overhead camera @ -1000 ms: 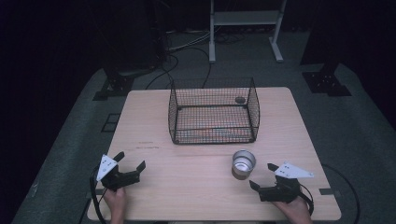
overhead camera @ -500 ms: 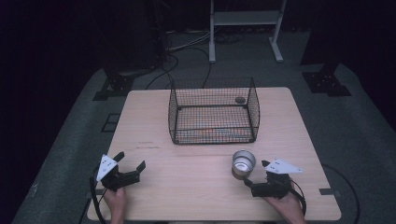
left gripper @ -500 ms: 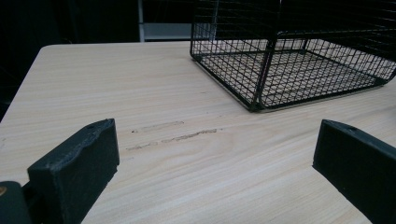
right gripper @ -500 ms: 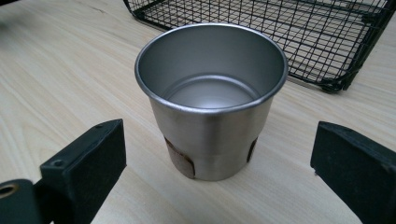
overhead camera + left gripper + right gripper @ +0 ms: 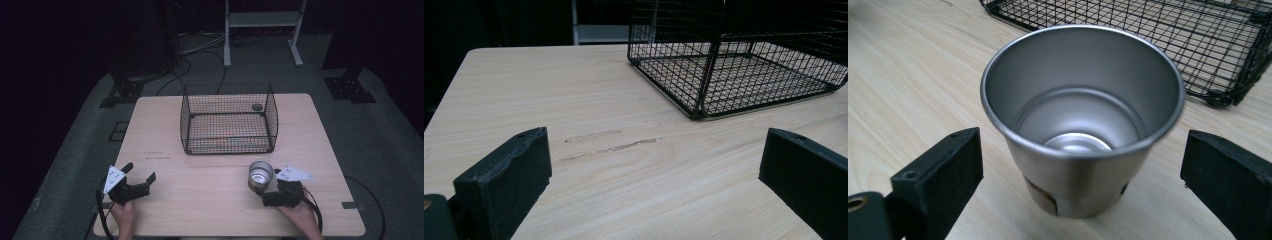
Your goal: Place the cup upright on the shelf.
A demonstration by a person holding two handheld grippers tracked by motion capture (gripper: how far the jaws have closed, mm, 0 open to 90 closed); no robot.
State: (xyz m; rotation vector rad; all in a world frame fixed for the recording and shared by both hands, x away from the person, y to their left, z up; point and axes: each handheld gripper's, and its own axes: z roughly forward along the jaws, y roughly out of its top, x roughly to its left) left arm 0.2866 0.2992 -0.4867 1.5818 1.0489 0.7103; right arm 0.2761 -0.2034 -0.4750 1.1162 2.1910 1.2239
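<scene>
Metal cup is observed upright on the counter, mouth up and empty, standing in front of the wire basket's near right corner and apart from it. Its long axis is vertical, so its round wall offers the same grip from any side.

In the right gripper view the cup sits straight ahead of the right tool, between its two black jaws. The jaws are spread wide, with a clear gap seen on each side of the cup wall; no contact is seen. The lower part of the cup lies about level with the jaw tips, so the tool is judged to be only partly around it. From the high view the right tool is placed just beside the cup, on the person's side of it.

The left tool is held well apart from the cup, near the counter's front left corner, jaws also wide and holding nothing; bare counter and the basket lie ahead of it.

Judgement: the right hand is by far the nearer. A short advance followed by closing on the cup wall would be called for; an off-centre closure could tip the cup.
</scene>
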